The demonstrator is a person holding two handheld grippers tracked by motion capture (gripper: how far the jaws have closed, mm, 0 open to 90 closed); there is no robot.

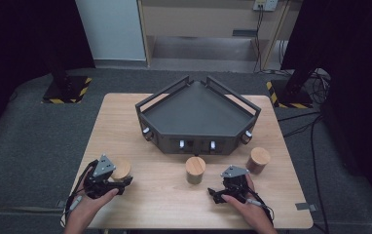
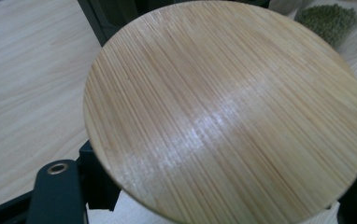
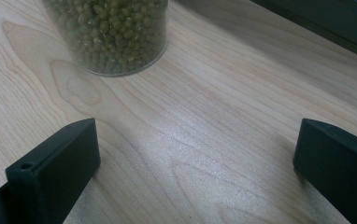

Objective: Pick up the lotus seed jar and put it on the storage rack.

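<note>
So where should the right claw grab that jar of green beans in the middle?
Probably the glass wall of the middle jar, just below its bamboo lid, approached level from the person's side. It stands upright and round, clear all around, and the open right claw already faces it.

I work at a pale wooden table [image 1: 174, 195] that stands on dark grey carpet [image 1: 23, 146]. Beyond its far edge a light wooden cabinet [image 1: 208, 29] lines the back wall, with a white panel [image 1: 111, 29] to its left. Black curtains [image 1: 23, 34] hang on both sides. Two black stands rest on bases with yellow and black hazard stripes [image 1: 67, 90]. Black cables [image 1: 310, 122] trail over the floor at the right, and a socket [image 1: 266, 5] sits high on the wall. The light is dim and even.
</note>
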